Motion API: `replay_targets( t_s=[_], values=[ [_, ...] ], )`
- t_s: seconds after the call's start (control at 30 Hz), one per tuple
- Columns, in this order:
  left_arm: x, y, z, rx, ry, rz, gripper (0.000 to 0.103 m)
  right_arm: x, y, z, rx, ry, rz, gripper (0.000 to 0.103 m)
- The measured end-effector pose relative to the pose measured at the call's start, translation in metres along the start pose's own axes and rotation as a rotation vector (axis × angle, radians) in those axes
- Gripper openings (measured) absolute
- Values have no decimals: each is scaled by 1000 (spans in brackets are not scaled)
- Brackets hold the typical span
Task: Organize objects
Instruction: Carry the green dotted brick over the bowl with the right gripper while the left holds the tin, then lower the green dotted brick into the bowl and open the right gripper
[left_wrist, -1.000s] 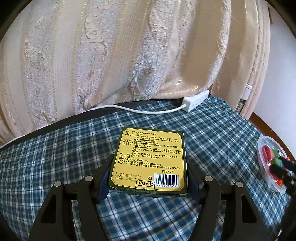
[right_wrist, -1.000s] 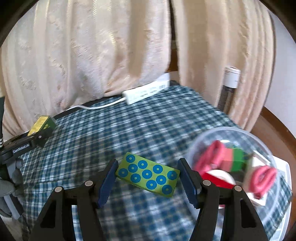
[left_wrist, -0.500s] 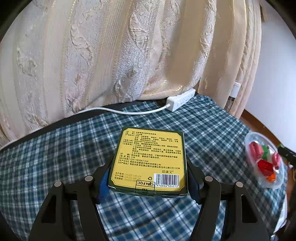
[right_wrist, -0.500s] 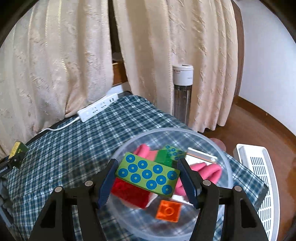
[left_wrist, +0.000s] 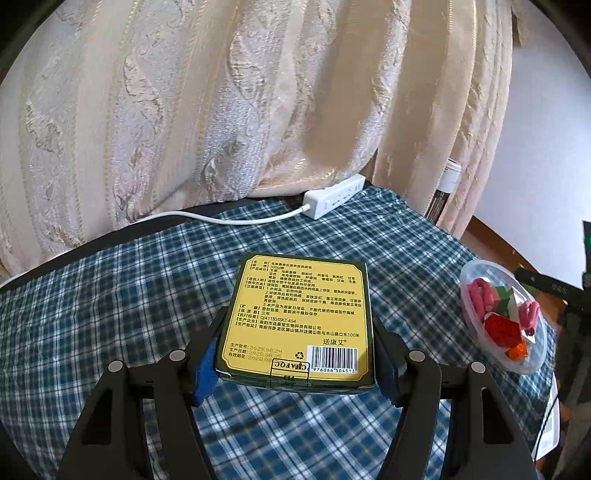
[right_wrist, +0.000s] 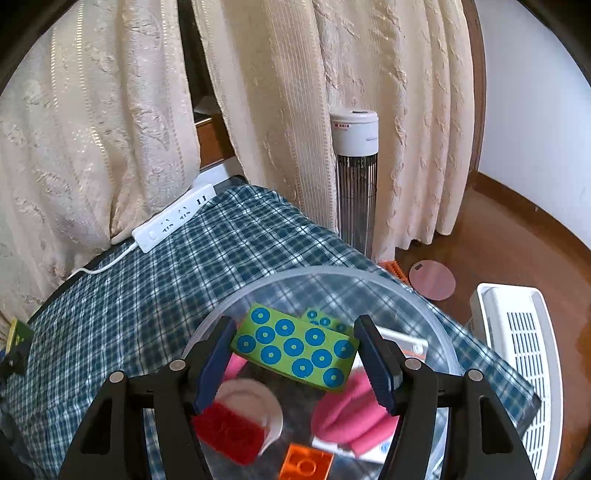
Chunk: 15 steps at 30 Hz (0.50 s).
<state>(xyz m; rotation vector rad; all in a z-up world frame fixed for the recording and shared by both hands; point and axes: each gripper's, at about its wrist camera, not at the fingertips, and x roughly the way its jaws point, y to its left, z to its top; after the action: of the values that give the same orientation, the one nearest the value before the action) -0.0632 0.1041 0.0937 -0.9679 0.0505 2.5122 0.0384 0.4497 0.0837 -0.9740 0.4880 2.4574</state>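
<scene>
Power strip (left_wrist: 334, 197) against curtain (left_wrist: 221, 103); tower fan (right_wrist: 356, 177).

The right gripper (right_wrist: 295, 354) has carried the green block (right_wrist: 295, 349) from over the plaid cloth (right_wrist: 155, 295) to above the clear bowl (right_wrist: 424, 306) — the left drifted slightly.

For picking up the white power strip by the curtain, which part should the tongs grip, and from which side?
Grip the power strip across its narrow width near the middle, coming from above. It lies flat on the checked cloth; its long sides look free, but the curtain crowds one side and the cable leaves one end.
</scene>
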Motion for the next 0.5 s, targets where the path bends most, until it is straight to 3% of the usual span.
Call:
replay_targets(
  t_s=[0.5],
  values=[
    [1, -23, 1, 17, 9, -24, 69, 45, -3, 23, 0, 126, -5, 69]
  ],
)
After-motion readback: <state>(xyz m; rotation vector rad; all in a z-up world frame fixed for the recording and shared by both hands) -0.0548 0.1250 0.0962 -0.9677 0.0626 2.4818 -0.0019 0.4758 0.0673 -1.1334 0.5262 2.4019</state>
